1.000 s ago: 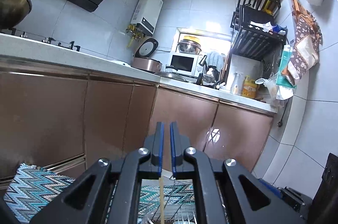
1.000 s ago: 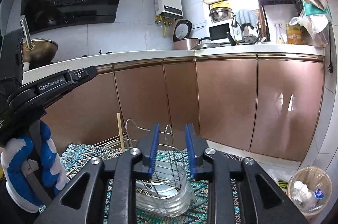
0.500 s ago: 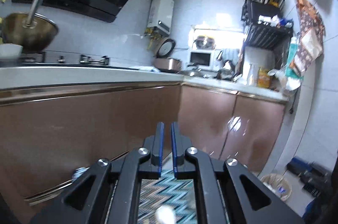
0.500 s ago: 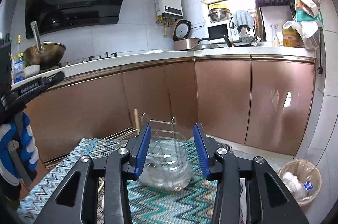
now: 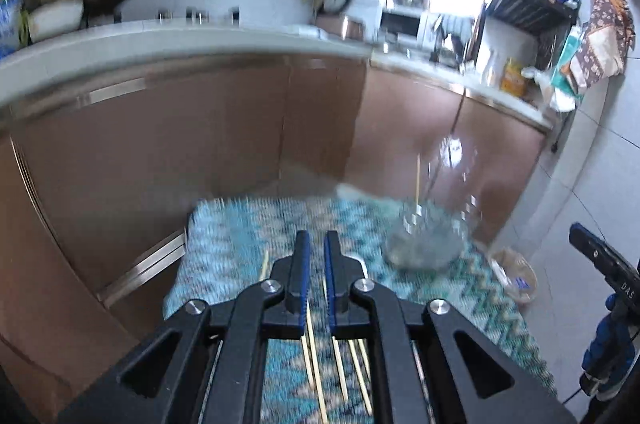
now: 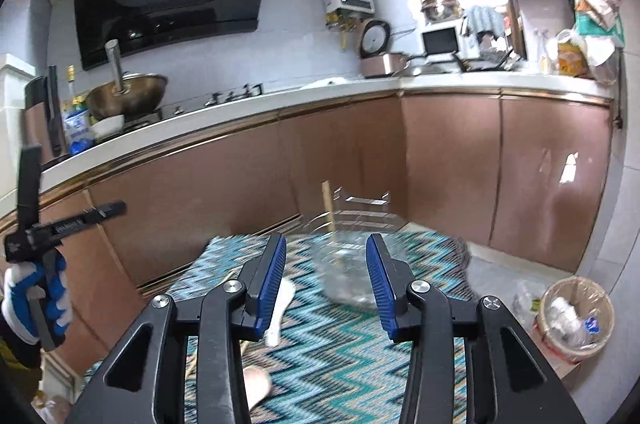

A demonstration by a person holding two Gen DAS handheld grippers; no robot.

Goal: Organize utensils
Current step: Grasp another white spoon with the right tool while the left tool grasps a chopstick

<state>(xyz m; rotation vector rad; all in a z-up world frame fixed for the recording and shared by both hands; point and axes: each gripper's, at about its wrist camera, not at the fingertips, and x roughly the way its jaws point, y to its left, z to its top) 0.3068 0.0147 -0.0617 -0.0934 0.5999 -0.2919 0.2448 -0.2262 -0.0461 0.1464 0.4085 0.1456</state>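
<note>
The left gripper (image 5: 315, 244) is pointing forward and slightly downward, its blue-padded fingers (image 5: 301, 264) sitting nearly closed with only a narrow gap between them and nothing pinched there. The right gripper (image 6: 326, 272) is angling downward with its jaws spread wide and empty. A blue-and-white gloved left hand (image 6: 34, 298) is gripping the left tool's handle, seen from the right wrist view.

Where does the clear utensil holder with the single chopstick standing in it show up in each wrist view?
Left wrist: the holder sits right of centre, on the far right part of the zigzag cloth, blurred.
Right wrist: the holder is at centre, seen between the open right tool's fingers.
Shared landmark: the waste basket on the floor, right of the cloth in both views.
</note>
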